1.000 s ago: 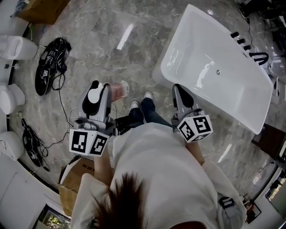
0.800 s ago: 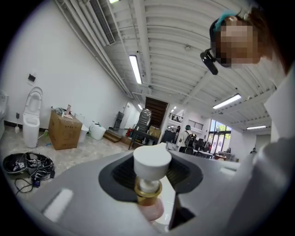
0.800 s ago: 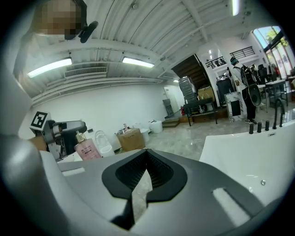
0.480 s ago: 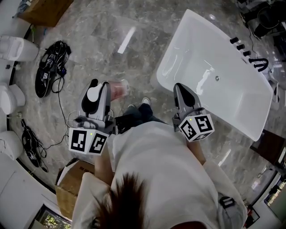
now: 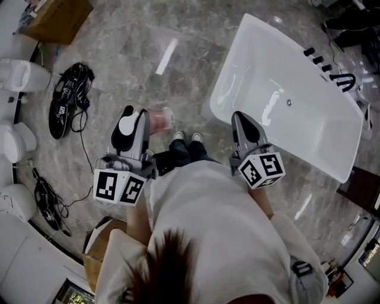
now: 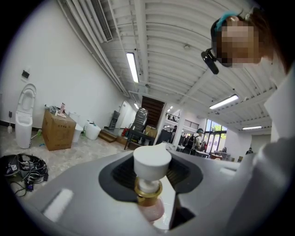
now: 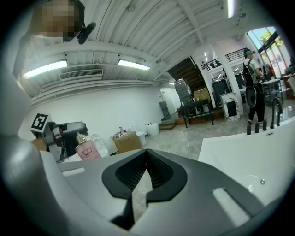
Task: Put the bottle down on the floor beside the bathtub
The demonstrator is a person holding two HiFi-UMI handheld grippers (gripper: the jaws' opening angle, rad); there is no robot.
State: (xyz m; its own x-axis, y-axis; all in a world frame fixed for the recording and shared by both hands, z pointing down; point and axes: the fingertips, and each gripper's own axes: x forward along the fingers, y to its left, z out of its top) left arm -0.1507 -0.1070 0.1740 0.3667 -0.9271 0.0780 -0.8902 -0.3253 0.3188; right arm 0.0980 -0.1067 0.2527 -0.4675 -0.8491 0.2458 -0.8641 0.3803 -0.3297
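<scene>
A pink bottle (image 5: 158,118) with a white cap (image 6: 152,160) and gold collar is held above the marble floor. My left gripper (image 5: 134,114) is shut on it at the neck, and its pink body sticks out to the right of the jaws. The right gripper view shows the same bottle (image 7: 86,148) upright in the left gripper (image 7: 64,132). My right gripper (image 5: 240,120) hovers by the near rim of the white bathtub (image 5: 285,101). Its jaws are shut with nothing in them (image 7: 146,152). The tub (image 7: 251,159) lies to the right.
Black cable bundles (image 5: 67,92) lie on the floor at the left, near white toilets (image 5: 18,74). A cardboard box (image 5: 56,18) stands far left and another (image 5: 98,249) behind the person. The person's shoes (image 5: 185,138) stand between the grippers. Black taps (image 5: 332,74) line the tub's far rim.
The person's feet have drawn together and the view has shifted slightly. Both grippers keep their places; the bottle stays in the left one.
</scene>
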